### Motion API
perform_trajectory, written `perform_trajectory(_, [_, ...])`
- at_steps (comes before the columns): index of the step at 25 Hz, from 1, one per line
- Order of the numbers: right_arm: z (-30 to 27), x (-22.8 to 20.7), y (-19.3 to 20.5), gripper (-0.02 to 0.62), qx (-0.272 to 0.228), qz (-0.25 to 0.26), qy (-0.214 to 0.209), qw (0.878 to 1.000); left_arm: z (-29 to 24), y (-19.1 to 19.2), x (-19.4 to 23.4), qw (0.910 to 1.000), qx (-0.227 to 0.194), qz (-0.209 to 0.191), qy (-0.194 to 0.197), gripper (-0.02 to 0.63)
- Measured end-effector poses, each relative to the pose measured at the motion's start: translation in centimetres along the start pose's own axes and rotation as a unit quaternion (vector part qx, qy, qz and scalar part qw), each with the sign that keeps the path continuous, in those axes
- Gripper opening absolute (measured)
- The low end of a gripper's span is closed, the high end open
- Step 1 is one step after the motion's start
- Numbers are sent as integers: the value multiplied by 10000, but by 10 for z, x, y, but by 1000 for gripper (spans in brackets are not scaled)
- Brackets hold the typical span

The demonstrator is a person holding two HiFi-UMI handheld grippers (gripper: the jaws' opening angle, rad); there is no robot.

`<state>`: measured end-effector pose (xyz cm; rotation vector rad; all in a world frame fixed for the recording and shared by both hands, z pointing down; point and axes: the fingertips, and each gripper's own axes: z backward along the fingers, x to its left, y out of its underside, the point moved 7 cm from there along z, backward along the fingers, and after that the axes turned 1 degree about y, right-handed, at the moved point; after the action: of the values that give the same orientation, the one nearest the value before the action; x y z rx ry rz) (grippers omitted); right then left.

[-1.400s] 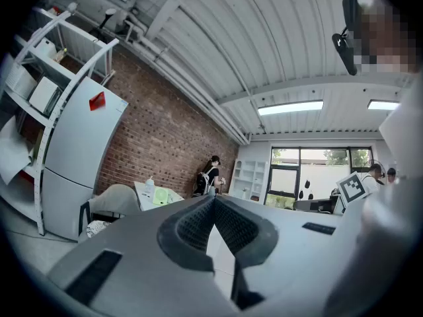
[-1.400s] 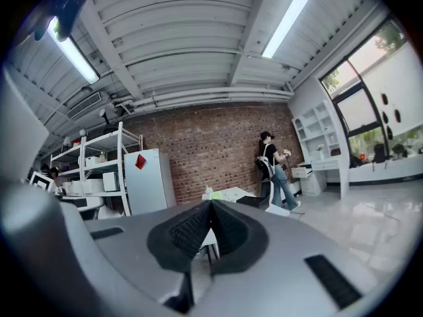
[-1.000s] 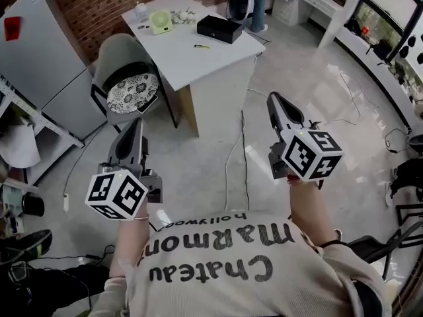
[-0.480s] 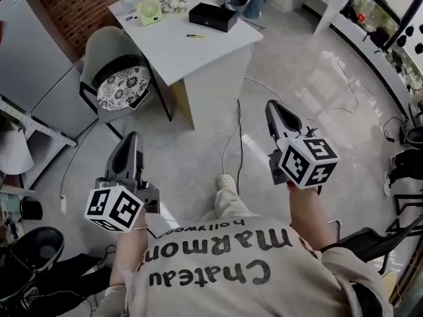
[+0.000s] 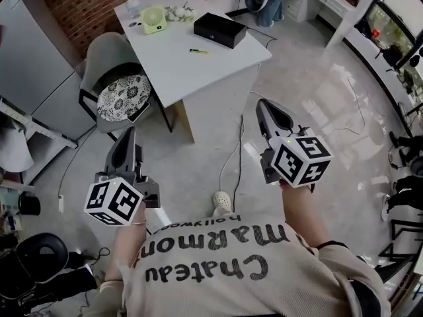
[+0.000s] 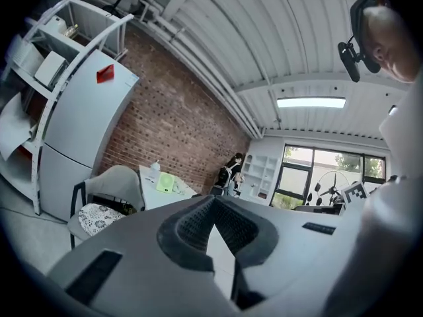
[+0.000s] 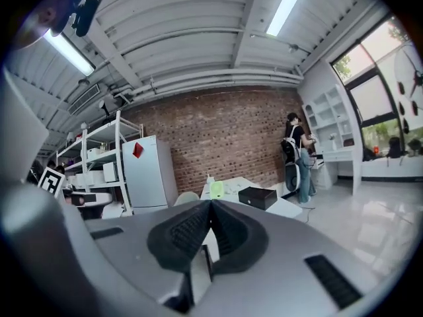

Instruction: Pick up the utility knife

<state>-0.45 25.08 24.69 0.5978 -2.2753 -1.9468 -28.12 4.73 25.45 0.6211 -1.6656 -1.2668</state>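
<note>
left gripper (image 5: 127,137) hovers over the floor with its jaws closed together on nothing, near the padded chair (image 5: 124,92). beyond it stands the white table (image 5: 173,65), where the utility knife (image 5: 199,51) lies flat, near a black box (image 5: 220,30). right gripper (image 5: 264,107), well apart from the knife, is likewise closed and empty.

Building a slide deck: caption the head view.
Shut left gripper and right gripper, held short of a white table bearing a slim yellow utility knife and black rectangular box.
</note>
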Motion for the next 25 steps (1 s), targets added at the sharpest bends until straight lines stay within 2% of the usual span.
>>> perform_trajectory(6, [-46,-38,-29,3,-220,62,-319,9992,-52,-13,-18,9996,-159,-101,187,0])
perform_trajectory(9, [-65,-50,-27,3,-104,78,-466,9988,-69,-6,-17,9998,-167,-94,59,0])
perform_trajectory(15, [-91,-72,5,3,504,0,-619,9968,-93,24,-13,9995,31,217,-244,0])
perform_trajectory(21, [-118,-84,41,3,956,-211,-603,9934,-114,38,6,9989,191,273,-330,0])
perform_trajectory(25, [-141,-87,52,3,1020,-345,-551,9927,-133,45,21,9987,349,224,-294,0])
